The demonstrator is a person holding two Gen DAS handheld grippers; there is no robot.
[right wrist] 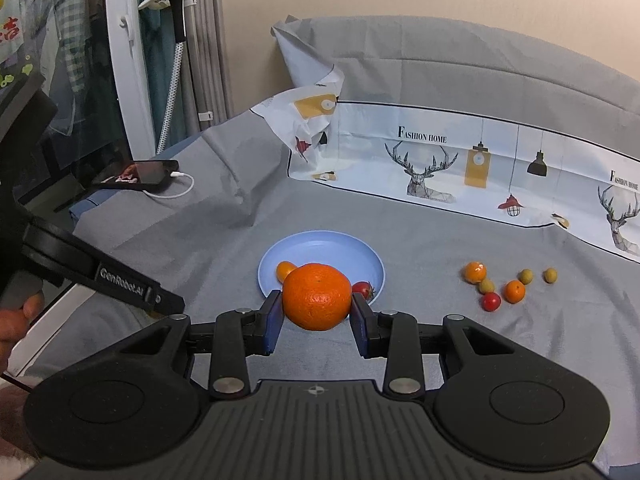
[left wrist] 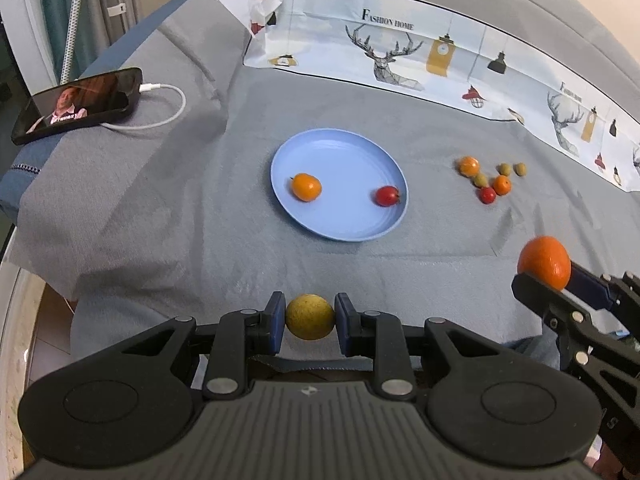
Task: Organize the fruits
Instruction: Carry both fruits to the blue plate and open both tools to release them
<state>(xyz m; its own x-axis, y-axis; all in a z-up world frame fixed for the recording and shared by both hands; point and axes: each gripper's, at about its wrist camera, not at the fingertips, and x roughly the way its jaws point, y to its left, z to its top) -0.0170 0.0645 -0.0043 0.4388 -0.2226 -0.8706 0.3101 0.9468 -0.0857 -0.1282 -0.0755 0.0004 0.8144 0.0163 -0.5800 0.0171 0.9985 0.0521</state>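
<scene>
- With both grips loaded, mid-carry toward the blue plate [left wrist: 384, 229]: left hand-held gripper [left wrist: 310, 317] clenched on a yellow-green fruit [left wrist: 310, 317], right hand-held gripper [right wrist: 317, 303] clenched on a big orange [right wrist: 317, 296].
- Already on the plate: small orange fruit [left wrist: 306, 187] and red one [left wrist: 387, 195].
- Still loose on the grey bed cover [left wrist: 200, 240], right of the plate: six small fruits [left wrist: 489, 179].
- Next up, probably: over the rim, lower gently, release without nudging those rollers.
- Readable: "Fashion Home" on the deer-print cloth [right wrist: 422, 136], "GenRobot.AI" on the left tool's side.
</scene>
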